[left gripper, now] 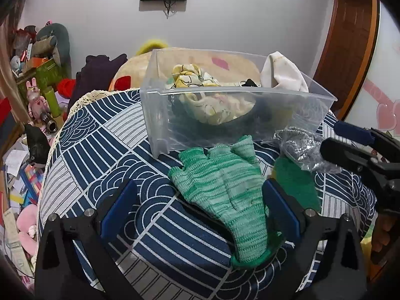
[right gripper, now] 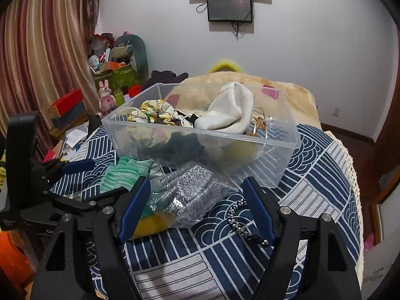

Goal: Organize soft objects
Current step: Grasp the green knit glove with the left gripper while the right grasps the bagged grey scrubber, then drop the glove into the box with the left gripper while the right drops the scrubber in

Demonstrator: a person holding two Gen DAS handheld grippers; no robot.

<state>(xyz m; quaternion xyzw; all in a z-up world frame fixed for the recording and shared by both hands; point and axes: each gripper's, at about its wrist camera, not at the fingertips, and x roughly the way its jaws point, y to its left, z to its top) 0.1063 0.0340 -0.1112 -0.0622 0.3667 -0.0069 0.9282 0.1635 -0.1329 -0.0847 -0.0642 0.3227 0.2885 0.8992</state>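
Observation:
A green knit glove (left gripper: 225, 185) lies flat on the blue patterned cloth (left gripper: 105, 150) in front of a clear plastic bin (left gripper: 160, 115). My left gripper (left gripper: 200, 205) is open, its fingers on either side of the glove's cuff end. The bin (right gripper: 275, 160) holds a yellow-white scarf (right gripper: 152, 111), a white cloth (right gripper: 230, 110) and dark items. My right gripper (right gripper: 197, 210) is open around a silver mesh item in a clear bag (right gripper: 190, 192). The glove (right gripper: 125, 175) shows left of it. The bag (left gripper: 300, 147) lies right of the glove.
A dark green cloth (left gripper: 295, 182) and a yellow item (right gripper: 152, 222) lie by the bag. A braided cord (right gripper: 237, 217) lies on the cloth near my right finger. A beige blanket (right gripper: 295, 95) lies behind the bin. Clutter and boxes (right gripper: 117, 75) fill the left.

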